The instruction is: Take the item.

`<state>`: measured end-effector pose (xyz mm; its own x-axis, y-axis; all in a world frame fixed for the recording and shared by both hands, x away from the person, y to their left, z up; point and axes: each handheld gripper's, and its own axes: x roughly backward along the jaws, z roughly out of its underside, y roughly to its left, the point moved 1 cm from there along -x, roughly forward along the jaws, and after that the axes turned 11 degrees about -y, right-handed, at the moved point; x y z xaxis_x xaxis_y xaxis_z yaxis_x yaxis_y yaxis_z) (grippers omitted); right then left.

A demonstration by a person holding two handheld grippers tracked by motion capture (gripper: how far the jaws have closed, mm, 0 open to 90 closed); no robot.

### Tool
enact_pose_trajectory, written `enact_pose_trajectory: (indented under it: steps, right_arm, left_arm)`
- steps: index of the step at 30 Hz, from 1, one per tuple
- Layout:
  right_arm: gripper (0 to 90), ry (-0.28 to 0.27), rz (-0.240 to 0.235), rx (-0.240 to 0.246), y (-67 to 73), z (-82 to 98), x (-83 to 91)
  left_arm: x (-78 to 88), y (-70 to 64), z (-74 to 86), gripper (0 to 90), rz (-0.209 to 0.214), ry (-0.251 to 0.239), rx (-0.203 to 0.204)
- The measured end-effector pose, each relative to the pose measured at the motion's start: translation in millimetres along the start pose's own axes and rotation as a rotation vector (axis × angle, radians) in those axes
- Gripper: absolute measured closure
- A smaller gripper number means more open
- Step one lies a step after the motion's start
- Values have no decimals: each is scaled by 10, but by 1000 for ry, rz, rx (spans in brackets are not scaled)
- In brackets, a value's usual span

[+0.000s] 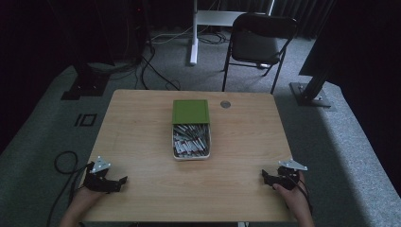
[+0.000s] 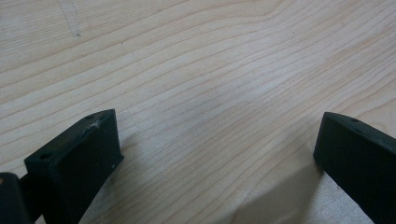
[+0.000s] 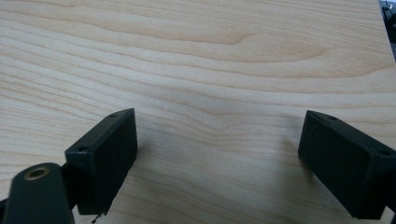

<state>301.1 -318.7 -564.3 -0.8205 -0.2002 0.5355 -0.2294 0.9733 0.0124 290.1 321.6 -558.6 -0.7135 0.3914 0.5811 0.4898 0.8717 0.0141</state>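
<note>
1. The high view looks forward and down from above the person's side, taking in the whole table (image 1: 142, 142).
2. Each gripper view sits close above the table (image 2: 210, 70), looking along its own jaws.
3. All three share the wooden tabletop (image 3: 210, 56).

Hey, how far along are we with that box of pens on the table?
Looks barely begun. Done: the green lid sits slid back, leaving the white box of pens open. In hand: nothing; the left gripper and right gripper rest open at the table's near corners. Left: all handling of the box.
</note>
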Motion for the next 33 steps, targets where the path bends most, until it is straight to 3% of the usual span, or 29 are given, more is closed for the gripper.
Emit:
enact_pose_trajectory:
  steps: [20, 33]
  right_arm:
    - [138, -15, 1, 18, 115, -90, -67]
    - [139, -78, -21, 27, 207, -336, 15]
  left_arm:
    - [0, 1, 0, 14, 0, 0, 0]
    - [-1, 1, 0, 14, 0, -1, 0]
